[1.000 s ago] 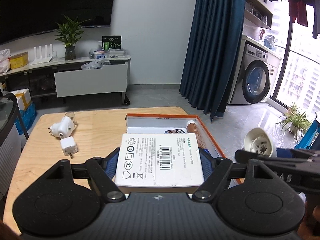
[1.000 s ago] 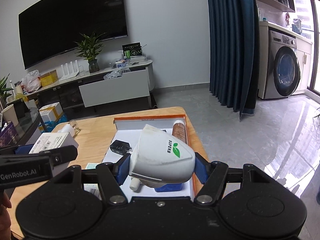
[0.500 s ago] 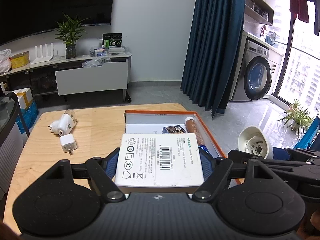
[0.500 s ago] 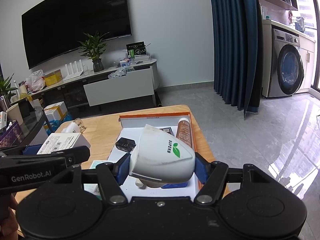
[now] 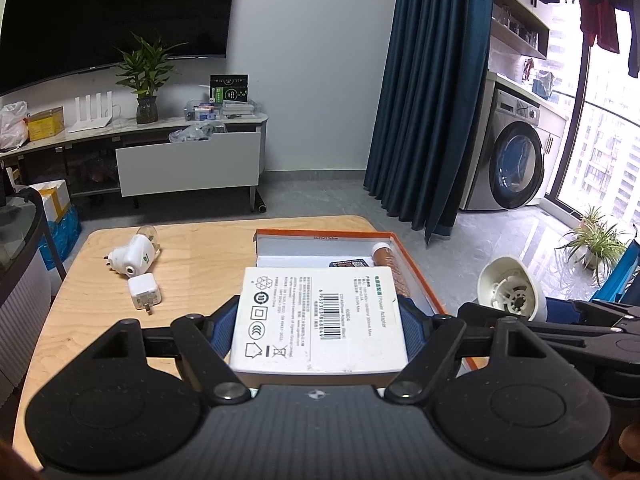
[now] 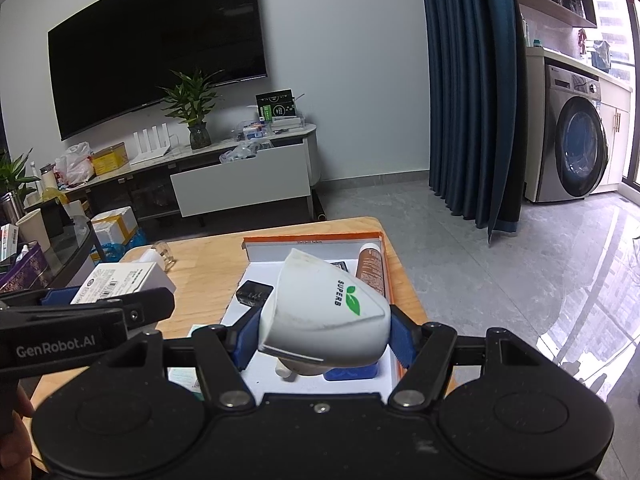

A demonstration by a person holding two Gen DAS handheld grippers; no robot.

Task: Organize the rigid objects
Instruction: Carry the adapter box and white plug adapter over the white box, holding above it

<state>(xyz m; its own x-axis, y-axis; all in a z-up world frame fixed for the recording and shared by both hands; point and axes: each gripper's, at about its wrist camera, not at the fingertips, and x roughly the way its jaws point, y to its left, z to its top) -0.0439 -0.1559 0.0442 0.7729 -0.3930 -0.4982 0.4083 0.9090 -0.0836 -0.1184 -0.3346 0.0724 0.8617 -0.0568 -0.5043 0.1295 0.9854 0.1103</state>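
Note:
My left gripper (image 5: 318, 322) is shut on a white power adapter box (image 5: 320, 314), held above the near end of an orange-rimmed tray (image 5: 416, 264). My right gripper (image 6: 322, 336) is shut on a white SUPERB device (image 6: 332, 314), held over the same orange-rimmed tray (image 6: 312, 237). In the tray lie a brown tube (image 6: 370, 266), a black adapter (image 6: 254, 293) and a blue item (image 6: 352, 372). In the left wrist view the SUPERB device (image 5: 510, 290) shows from its open end. The white box (image 6: 120, 282) shows at left in the right wrist view.
On the wooden table (image 5: 200, 256) left of the tray lie a white night-light plug (image 5: 132, 258) with a clear bulb and a small white charger (image 5: 144, 290). A glass side table (image 6: 60, 240) stands at left. Beyond are a TV cabinet, a blue curtain and a washing machine.
Both views have drawn slightly back and up from the table; the tray looks a little farther away. Both grips are unchanged.

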